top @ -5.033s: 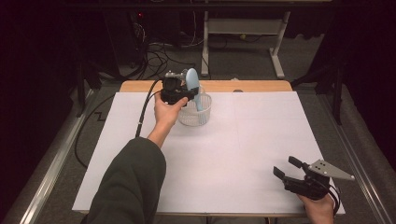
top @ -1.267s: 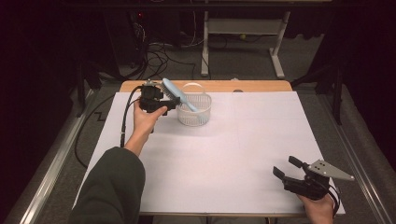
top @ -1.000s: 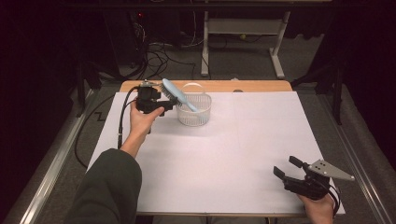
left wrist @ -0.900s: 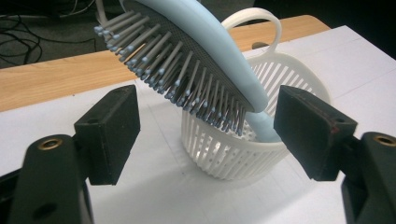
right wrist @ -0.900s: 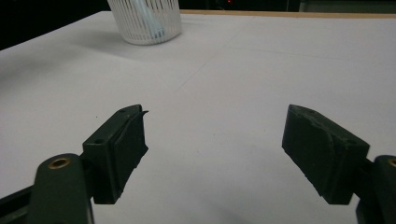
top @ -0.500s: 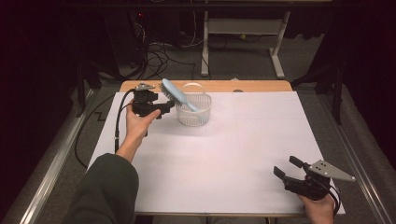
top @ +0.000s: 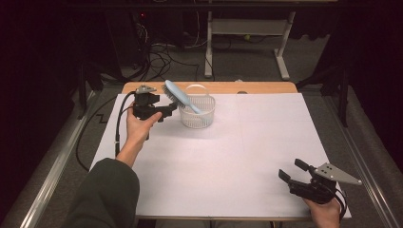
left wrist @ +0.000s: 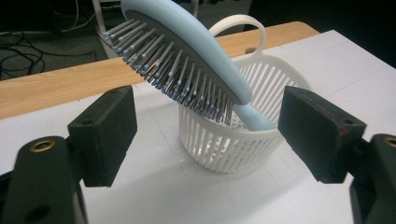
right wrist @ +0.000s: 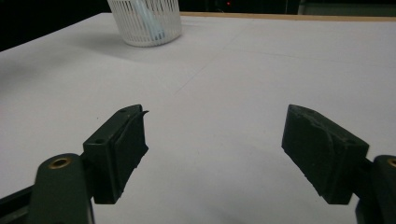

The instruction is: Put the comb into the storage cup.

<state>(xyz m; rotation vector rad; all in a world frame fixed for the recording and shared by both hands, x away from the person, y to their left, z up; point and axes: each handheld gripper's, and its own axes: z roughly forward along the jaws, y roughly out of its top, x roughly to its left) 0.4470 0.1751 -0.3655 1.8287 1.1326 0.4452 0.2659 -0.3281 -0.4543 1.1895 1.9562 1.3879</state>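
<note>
we find the hairbrush (top: 183,96) leaning handle-down in the white slatted basket (top: 198,118) at the far left of the table (top: 228,161), its bristled head propped over the rim. our left tongs (top: 167,112) have just been opening and now stand wide, nothing gripped. our right tongs (top: 291,171) rest parked, spread and empty.

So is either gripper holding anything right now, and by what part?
Nothing. The left gripper has just opened off the light blue hairbrush, propped in the white slatted basket; the right gripper is open.

Pale blue hairbrush (top: 179,95), white slatted basket (top: 197,116)
</note>
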